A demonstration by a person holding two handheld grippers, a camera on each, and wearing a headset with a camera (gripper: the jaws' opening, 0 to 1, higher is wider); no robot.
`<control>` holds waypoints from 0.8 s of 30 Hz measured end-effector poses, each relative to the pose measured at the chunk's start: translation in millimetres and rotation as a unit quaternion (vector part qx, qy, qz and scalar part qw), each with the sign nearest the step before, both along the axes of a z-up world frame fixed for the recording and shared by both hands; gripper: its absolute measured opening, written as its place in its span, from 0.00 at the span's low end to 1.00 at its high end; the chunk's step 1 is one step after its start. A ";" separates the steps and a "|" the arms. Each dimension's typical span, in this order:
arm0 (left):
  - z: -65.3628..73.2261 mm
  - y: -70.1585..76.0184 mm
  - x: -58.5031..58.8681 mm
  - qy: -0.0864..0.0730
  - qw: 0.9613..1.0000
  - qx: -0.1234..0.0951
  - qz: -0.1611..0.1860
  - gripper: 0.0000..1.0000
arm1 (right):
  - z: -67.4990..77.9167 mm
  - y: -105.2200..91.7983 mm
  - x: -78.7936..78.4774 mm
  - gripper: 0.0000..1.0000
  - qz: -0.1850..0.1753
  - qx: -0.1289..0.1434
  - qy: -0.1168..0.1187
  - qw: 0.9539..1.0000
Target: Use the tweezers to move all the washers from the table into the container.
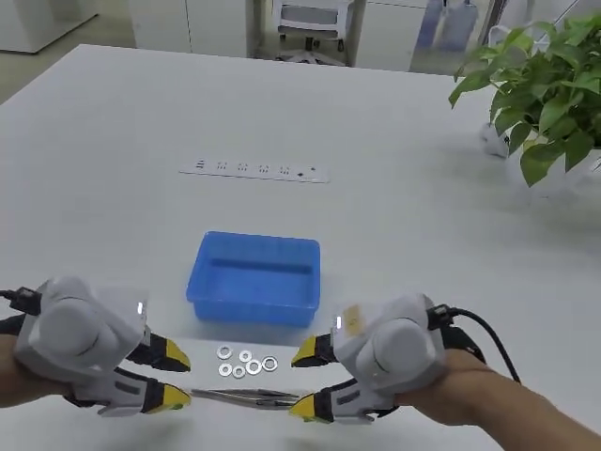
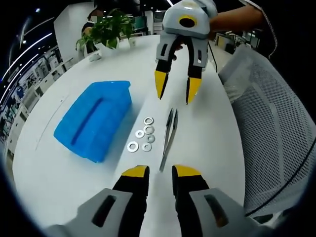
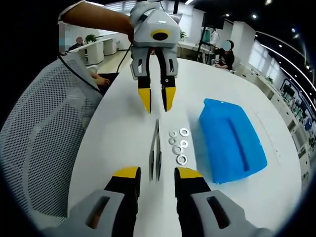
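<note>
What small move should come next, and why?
Probably lower the right tool and close it on the tweezers: they lie flat on the table between it and the left tool, both open and empty, and the washers sit outside the container.

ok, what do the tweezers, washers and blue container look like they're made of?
The tweezers look like steel: thin grey blades, dull sheen. The washers are probably bright metal, silvery with glints. The container seems moulded plastic: uniform glossy blue, soft highlights.

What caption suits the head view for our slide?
Left gripper and right gripper, both open, flank tweezers and washers before a blue container.
</note>
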State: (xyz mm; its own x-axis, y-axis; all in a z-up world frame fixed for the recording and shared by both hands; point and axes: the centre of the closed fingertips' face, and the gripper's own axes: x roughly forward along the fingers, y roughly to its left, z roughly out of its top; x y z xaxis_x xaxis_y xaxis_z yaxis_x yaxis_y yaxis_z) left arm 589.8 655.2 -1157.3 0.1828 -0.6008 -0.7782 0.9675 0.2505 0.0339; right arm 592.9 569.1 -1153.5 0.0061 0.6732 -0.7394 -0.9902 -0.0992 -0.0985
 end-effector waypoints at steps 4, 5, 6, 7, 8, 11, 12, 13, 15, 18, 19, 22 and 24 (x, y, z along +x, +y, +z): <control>-8.2 1.8 0.4 0.005 1.000 0.010 -0.011 0.19 | -7.0 6.0 -3.9 0.27 0.010 -0.006 0.011 1.000; -10.3 1.9 -1.1 0.007 1.000 0.017 -0.016 0.18 | -9.8 7.6 -4.6 0.26 0.013 -0.010 0.011 1.000; -11.4 1.6 -2.0 0.009 1.000 0.018 -0.019 0.17 | -11.2 8.5 -5.0 0.25 0.015 -0.013 0.011 1.000; -13.4 1.4 -2.7 0.012 0.999 0.021 -0.021 0.17 | -12.9 10.3 -4.9 0.24 0.016 -0.014 0.011 1.000; -14.1 1.5 -2.9 0.012 0.999 0.023 -0.022 0.16 | -14.0 11.3 -4.9 0.24 0.016 -0.014 0.012 1.000; -17.9 1.8 -2.7 0.016 0.999 0.027 -0.027 0.15 | -18.3 14.3 -5.7 0.23 0.017 -0.020 0.018 1.000; -18.4 1.6 -2.2 0.017 0.999 0.028 -0.027 0.15 | -19.4 15.9 -5.6 0.22 0.017 -0.021 0.017 0.999; -18.5 1.2 -2.0 0.018 0.999 0.028 -0.027 0.14 | -20.4 16.6 -5.2 0.21 0.015 -0.022 0.019 0.999; -19.2 0.7 -1.2 0.020 0.999 0.028 -0.028 0.13 | -23.1 18.5 -5.2 0.20 0.014 -0.024 0.023 0.999; -20.3 -1.0 0.2 0.022 0.999 0.028 -0.030 0.12 | -26.5 19.7 -4.8 0.18 0.011 -0.031 0.025 0.999; -20.7 -1.3 0.4 0.023 0.999 0.029 -0.031 0.12 | -26.9 19.9 -4.9 0.18 0.011 -0.031 0.026 0.999; -22.4 -2.6 0.7 0.025 0.999 0.029 -0.034 0.10 | -28.5 20.7 -5.1 0.16 0.008 -0.033 0.028 0.999; -22.6 -3.5 1.1 0.022 0.999 0.028 -0.038 0.08 | -28.5 21.6 -5.7 0.16 0.007 -0.032 0.031 0.999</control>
State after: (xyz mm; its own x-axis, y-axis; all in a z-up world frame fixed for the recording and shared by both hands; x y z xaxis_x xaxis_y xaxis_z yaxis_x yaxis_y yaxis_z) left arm 590.9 651.7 -1179.8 0.1028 -0.5663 -0.8178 0.9845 0.1755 0.0022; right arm 587.2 590.7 -1182.0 -0.0502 0.6243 -0.7796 -0.9926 -0.1177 -0.0304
